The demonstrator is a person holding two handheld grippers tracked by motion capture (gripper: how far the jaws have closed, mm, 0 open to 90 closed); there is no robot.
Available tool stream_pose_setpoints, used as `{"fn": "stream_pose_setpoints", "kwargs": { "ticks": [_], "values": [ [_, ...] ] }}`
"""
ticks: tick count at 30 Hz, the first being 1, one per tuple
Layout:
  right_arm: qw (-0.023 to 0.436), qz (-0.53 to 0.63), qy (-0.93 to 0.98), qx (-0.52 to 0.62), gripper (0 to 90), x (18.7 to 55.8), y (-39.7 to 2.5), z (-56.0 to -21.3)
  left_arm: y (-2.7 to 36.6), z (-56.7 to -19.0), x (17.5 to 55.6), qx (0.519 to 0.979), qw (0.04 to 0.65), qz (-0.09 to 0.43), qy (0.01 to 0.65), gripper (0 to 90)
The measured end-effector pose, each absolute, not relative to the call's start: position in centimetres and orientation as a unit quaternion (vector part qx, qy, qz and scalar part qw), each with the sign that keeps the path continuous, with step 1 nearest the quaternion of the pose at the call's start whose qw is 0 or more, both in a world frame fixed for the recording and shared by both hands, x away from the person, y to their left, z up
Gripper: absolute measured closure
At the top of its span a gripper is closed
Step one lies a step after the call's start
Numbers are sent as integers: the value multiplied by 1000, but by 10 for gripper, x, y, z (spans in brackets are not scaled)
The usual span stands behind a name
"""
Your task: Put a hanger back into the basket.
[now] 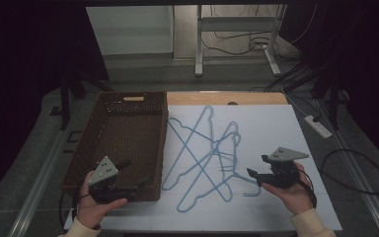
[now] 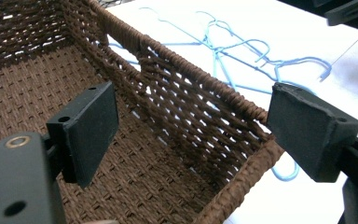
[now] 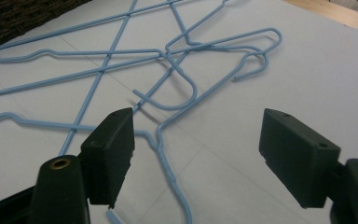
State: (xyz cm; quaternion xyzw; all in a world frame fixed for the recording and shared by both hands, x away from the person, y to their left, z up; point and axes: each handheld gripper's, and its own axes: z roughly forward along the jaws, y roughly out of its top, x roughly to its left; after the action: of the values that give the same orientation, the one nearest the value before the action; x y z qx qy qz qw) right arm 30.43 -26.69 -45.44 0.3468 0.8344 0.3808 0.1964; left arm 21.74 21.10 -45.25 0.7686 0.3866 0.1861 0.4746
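Blue wire hangers (image 1: 205, 158) lie tangled just left of the right gripper (image 1: 257, 174), jaws spread and empty; the left gripper (image 1: 128, 185), also spread, hovers at the basket (image 1: 128, 133).

Bystanders: white power strip (image 1: 318, 126) on the floor off the surface's right edge, black cable loop (image 1: 355, 170) nearer the front. Past the far edge, a white metal frame (image 1: 237, 37) with loose cables (image 1: 237, 42) under it.

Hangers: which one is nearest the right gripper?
The light-blue wire hanger whose neck runs down between the open right gripper jaws in the right gripper view; the other tangled hangers lie farther toward the basket.
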Motion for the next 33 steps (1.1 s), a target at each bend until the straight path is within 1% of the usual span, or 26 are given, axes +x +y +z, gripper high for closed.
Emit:
{"fn": "stream_pose_setpoints", "kwargs": {
  "ticks": [6, 12, 17, 24, 33],
  "values": [
    [183, 353, 852, 341, 287, 325, -252, -453, 209, -454, 221, 772, 472, 182, 383, 171],
    [169, 331, 868, 330, 323, 350, -237, -450, 206, -454, 223, 775, 472, 179, 379, 176],
    [164, 307, 880, 323, 333, 367, -223, -450, 205, -453, 223, 776, 472, 179, 377, 177],
    [143, 270, 901, 308, 367, 390, -202, -456, 206, -453, 223, 776, 473, 179, 377, 180],
    [109, 214, 927, 289, 443, 415, -181, -472, 207, -453, 224, 775, 473, 180, 378, 182]
  ]
}}
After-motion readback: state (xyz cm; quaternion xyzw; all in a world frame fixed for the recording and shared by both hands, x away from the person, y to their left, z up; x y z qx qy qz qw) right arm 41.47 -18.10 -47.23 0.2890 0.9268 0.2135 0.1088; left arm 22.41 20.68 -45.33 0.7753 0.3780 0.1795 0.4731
